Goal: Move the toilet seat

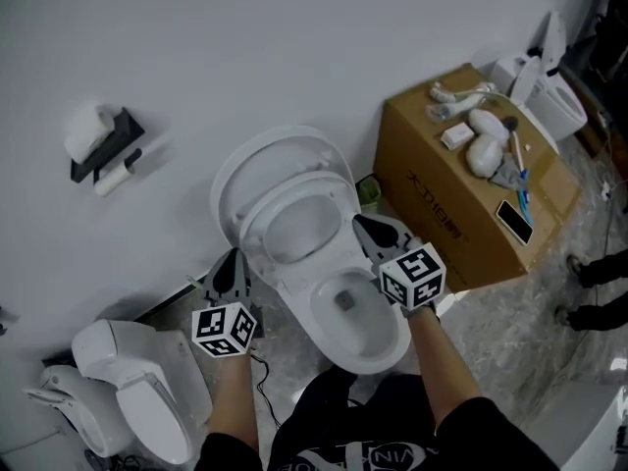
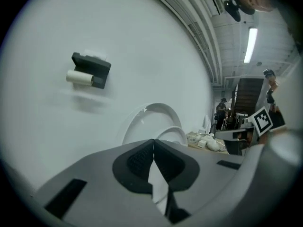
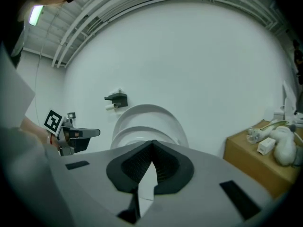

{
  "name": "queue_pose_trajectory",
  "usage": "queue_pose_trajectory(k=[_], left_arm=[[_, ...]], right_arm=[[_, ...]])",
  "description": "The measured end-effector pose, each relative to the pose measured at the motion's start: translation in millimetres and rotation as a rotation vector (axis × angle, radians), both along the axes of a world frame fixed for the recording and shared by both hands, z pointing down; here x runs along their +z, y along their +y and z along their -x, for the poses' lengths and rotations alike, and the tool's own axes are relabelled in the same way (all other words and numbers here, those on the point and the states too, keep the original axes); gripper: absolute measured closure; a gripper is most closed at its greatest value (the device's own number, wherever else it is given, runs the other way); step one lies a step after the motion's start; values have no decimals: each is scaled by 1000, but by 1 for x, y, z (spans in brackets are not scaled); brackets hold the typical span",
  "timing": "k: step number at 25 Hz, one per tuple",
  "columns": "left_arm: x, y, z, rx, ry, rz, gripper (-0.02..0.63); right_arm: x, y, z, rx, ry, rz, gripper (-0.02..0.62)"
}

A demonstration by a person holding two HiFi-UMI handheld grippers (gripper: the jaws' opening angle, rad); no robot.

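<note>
Forearms (image 1: 444, 363) first: they are reaching out from the bottom of the head view, and each hand is carrying a gripper with its marker cube.

- White wall (image 1: 294, 37) is filling most of the background.
- Cardboard box (image 1: 456, 199) is standing on the floor (image 1: 510, 322), right of the toilet. It is carrying loose white parts and a dark phone (image 1: 514, 221).
- Toilet bowl (image 1: 306, 300) is lying open directly in front of me.
- Lid (image 1: 263, 157) is standing up against the wall.
- Toilet seat (image 1: 257, 214) is raised and leaning back in front of the lid. I cannot tell whether the two are touching.
- Spare seat unit (image 1: 137, 391) is lying on the floor at lower left.
- Left gripper (image 1: 235, 255) is hovering just beside the bowl's left side. Its jaws are pressing together with nothing between them.
- Right gripper (image 1: 363, 224) is hanging over the bowl's right rim, with its tip near the seat's right edge. Its jaws are also closed tight on nothing.
- Black paper holder (image 1: 106, 143) is hanging on the wall, well left of the toilet, with a roll on it.
</note>
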State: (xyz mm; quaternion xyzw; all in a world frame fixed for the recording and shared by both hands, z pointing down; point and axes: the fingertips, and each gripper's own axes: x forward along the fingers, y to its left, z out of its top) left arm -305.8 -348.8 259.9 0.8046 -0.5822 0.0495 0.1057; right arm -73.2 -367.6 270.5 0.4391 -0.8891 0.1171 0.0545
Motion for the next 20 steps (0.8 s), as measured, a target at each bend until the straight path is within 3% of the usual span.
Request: queue_pose_trajectory(k=[4, 8, 20], left_arm=[[-21, 33, -15, -23, -18, -64, 601], [-38, 65, -26, -28, -34, -75, 601], [-89, 145, -36, -116, -37, -173, 601]], right_arm=[[-19, 38, -28, -17, 0, -26, 586], [-38, 77, -43, -40, 12, -57, 586], [-106, 151, -55, -123, -75, -176, 586]])
